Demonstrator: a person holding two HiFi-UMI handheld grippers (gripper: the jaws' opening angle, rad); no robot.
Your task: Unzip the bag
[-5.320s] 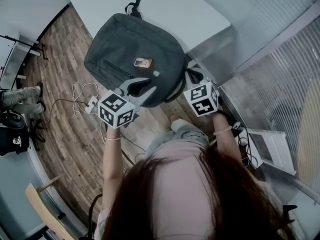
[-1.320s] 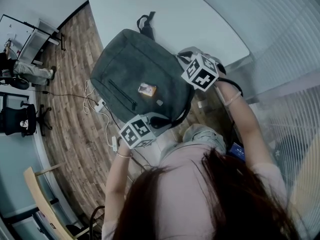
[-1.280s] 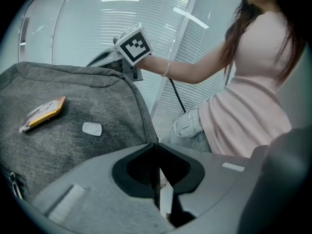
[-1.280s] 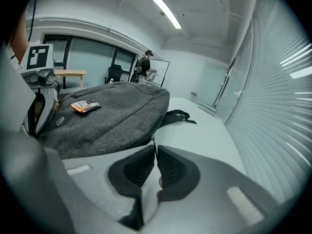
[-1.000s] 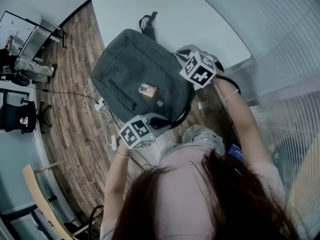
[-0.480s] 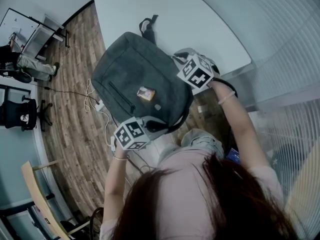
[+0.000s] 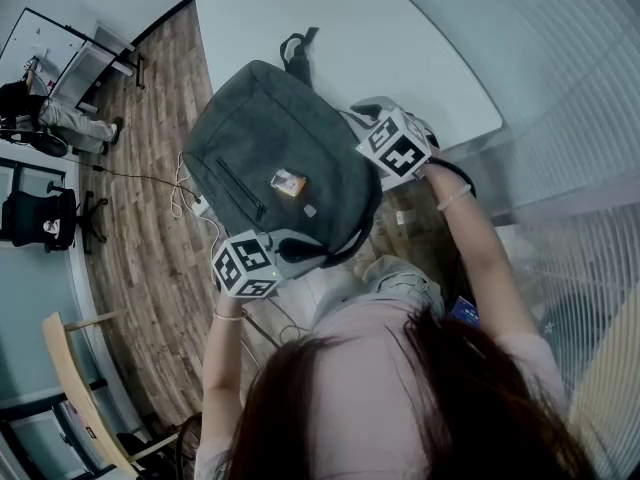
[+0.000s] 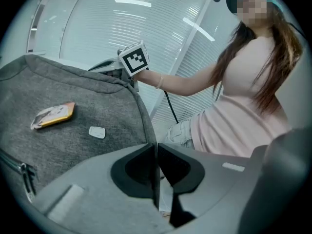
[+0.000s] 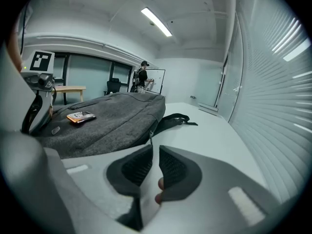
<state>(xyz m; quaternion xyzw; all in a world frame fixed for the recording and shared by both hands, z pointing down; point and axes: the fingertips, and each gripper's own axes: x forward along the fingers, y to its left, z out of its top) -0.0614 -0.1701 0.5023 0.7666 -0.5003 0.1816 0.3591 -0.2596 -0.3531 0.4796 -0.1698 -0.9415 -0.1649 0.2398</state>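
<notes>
Two tongs work a grey bag point(image 7: 270, 158) that lies flat on the white bench point(image 7: 380, 28), its near part overhanging the edge. We judge two risks: the zip pull point(image 9: 150, 133) may slip from a shallow tip grip, and a hard tug may drag the bag off the bench. The left tongs point(image 8: 156, 149) are clamped on the bag's near seam. The right tongs point(image 9: 153, 150), a slit apart, appear to pinch the pull.

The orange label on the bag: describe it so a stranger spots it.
On the white table lies a grey backpack. Near the middle of its front panel sits a small orange-edged label, the only coloured spot, beside a smaller pale tab.
</notes>
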